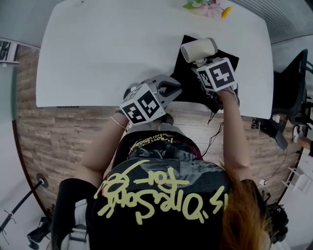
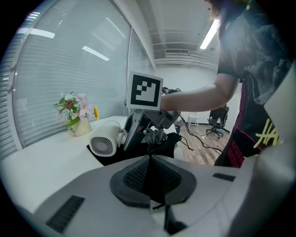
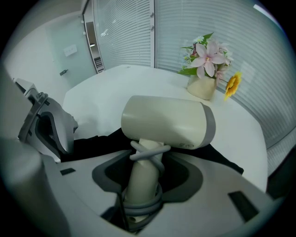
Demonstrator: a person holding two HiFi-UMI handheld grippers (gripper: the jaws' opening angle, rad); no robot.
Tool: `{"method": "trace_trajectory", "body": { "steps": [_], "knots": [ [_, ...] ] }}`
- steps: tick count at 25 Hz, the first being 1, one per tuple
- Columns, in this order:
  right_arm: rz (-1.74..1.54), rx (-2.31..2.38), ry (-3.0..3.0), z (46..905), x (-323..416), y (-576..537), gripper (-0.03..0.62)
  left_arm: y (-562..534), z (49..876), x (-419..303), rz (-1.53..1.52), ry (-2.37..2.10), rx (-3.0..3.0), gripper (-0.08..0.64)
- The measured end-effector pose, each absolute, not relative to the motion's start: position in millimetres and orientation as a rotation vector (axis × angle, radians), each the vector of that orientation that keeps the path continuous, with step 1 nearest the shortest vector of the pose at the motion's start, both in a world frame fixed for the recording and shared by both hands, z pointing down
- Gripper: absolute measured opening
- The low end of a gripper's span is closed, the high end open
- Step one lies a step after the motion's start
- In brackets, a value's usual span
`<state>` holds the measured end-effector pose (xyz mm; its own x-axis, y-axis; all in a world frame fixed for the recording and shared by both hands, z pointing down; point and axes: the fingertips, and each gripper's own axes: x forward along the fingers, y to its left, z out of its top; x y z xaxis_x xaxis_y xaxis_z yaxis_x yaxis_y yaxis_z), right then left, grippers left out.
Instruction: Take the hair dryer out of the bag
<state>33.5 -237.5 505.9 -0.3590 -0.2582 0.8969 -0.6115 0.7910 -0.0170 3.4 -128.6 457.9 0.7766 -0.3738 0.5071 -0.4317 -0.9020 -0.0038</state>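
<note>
A cream hair dryer (image 1: pixel 198 49) stands up above the black bag (image 1: pixel 188 73) at the table's right side. My right gripper (image 1: pixel 201 66) is shut on its handle, which has the grey cord wound round it; in the right gripper view the handle (image 3: pixel 141 185) sits between the pads and the barrel (image 3: pixel 166 122) lies across above them. My left gripper (image 1: pixel 172 89) is at the bag's near left edge, shut, with black bag fabric (image 2: pixel 162 146) pinched between its pads (image 2: pixel 138 176). The left gripper view shows the dryer's grille (image 2: pixel 102 146) beside the right gripper (image 2: pixel 148 125).
The white table (image 1: pixel 98 49) stretches bare to the left. A small vase of flowers (image 1: pixel 208 7) stands at its far edge, behind the bag. An office chair (image 1: pixel 291 88) and cables on the wooden floor lie to the right of the table.
</note>
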Motion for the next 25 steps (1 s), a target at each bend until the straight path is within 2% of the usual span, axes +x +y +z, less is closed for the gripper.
{"method": "trace_trajectory", "body": {
  "steps": [25],
  "knots": [
    [0.472, 0.709, -1.923, 507.5, 32.3, -231.6, 0.205, -127.8, 453.6, -33.3, 0.727, -0.708, 2.801, 0.048]
  ]
}}
